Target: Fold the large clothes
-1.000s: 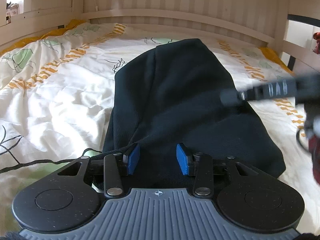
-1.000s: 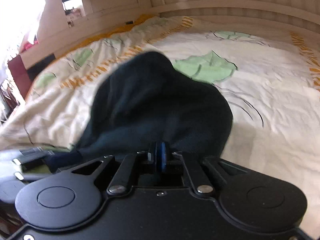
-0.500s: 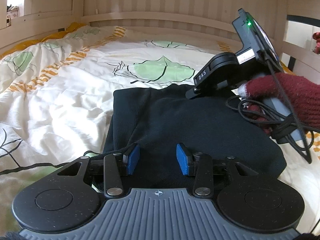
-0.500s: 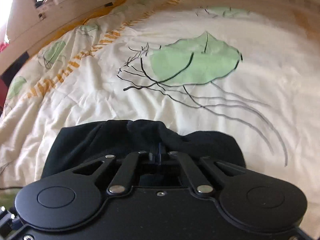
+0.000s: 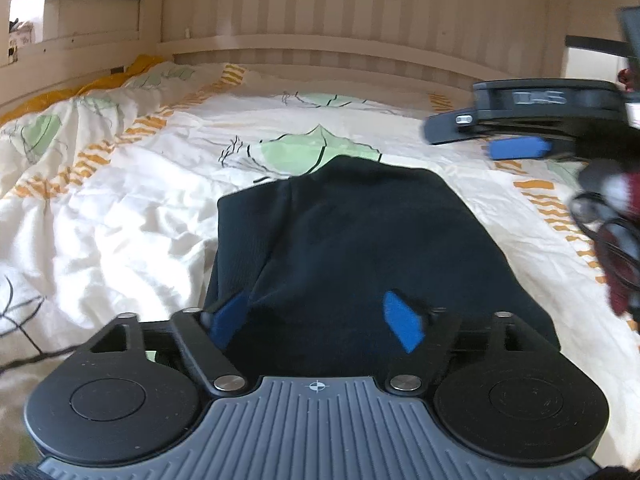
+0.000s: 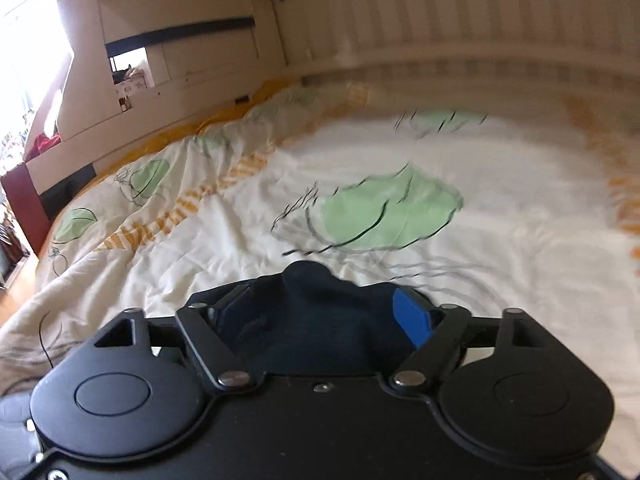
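A black garment (image 5: pixel 360 248) lies folded in a thick stack on the leaf-print duvet (image 5: pixel 120 200). My left gripper (image 5: pixel 318 320) is open, its blue pads spread wide over the near edge of the garment. My right gripper (image 6: pixel 324 320) is open too, just above the far edge of the garment (image 6: pixel 308 280), with cloth lying between the spread fingers. In the left wrist view the right gripper (image 5: pixel 516 136) shows at the upper right, above the bed, held by a hand in a dark red glove (image 5: pixel 624 240).
A pale wooden slatted headboard (image 5: pixel 360 40) and side rails (image 6: pixel 168 92) enclose the bed. Orange stripes and green leaves mark the duvet. A black cable (image 5: pixel 600 220) hangs by the gloved hand on the right.
My right gripper has let go of the garment's far edge, opened, and lifted back. My left gripper has opened wider. The garment's top fold now lies flat on the stack.
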The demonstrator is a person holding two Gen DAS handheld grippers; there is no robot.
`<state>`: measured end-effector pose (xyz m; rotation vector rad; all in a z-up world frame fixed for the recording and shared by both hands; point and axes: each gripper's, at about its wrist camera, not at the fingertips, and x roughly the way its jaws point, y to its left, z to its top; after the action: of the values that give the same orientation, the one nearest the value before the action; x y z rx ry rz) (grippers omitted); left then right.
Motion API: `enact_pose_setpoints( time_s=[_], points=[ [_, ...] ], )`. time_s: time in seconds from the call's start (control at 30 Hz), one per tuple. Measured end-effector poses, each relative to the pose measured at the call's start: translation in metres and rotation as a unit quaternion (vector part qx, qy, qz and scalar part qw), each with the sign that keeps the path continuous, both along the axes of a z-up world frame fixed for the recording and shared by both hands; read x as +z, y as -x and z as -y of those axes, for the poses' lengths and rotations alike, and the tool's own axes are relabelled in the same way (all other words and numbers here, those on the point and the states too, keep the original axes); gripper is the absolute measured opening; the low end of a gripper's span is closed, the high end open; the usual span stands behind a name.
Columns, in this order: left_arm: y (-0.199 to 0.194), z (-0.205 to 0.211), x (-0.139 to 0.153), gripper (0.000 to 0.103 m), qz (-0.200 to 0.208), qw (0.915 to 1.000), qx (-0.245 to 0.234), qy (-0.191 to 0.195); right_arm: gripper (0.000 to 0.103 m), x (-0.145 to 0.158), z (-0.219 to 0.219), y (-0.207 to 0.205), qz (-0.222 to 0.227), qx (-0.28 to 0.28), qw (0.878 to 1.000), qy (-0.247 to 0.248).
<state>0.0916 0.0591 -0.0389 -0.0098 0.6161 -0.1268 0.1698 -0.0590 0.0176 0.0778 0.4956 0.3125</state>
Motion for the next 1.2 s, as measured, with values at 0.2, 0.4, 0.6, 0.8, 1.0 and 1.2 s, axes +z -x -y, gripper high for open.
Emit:
enact_pose_setpoints(
  time_s=[0.2,0.4,0.6,0.8,1.0,1.2],
  points=[
    [0.004,-0.001,0.014,0.103,0.014,0.9995,0.022,-0.017,0.103,0.008,0.018,0.034,0.005,-0.048,0.999,-0.016],
    [0.012,-0.001,0.033,0.103,-0.002,0.9996,0.025,-0.011,0.103,0.005,0.027,0.063,-0.017,-0.09,0.995,-0.029],
    [0.025,0.007,0.047,0.103,-0.033,0.9994,0.008,-0.012,0.103,0.001,0.024,0.092,-0.035,-0.113,0.993,-0.025],
    [0.042,0.014,0.053,0.103,-0.055,0.9983,0.01,-0.019,0.103,-0.001,0.025,0.121,-0.047,-0.122,0.991,-0.035],
    [0.058,0.019,0.061,0.102,-0.053,0.9973,0.037,-0.034,0.103,-0.003,0.024,0.144,-0.058,-0.138,0.989,-0.021],
    [0.065,0.027,0.06,0.102,-0.067,0.995,0.044,-0.059,0.102,-0.005,0.02,0.16,-0.072,-0.151,0.986,0.0]
  ],
)
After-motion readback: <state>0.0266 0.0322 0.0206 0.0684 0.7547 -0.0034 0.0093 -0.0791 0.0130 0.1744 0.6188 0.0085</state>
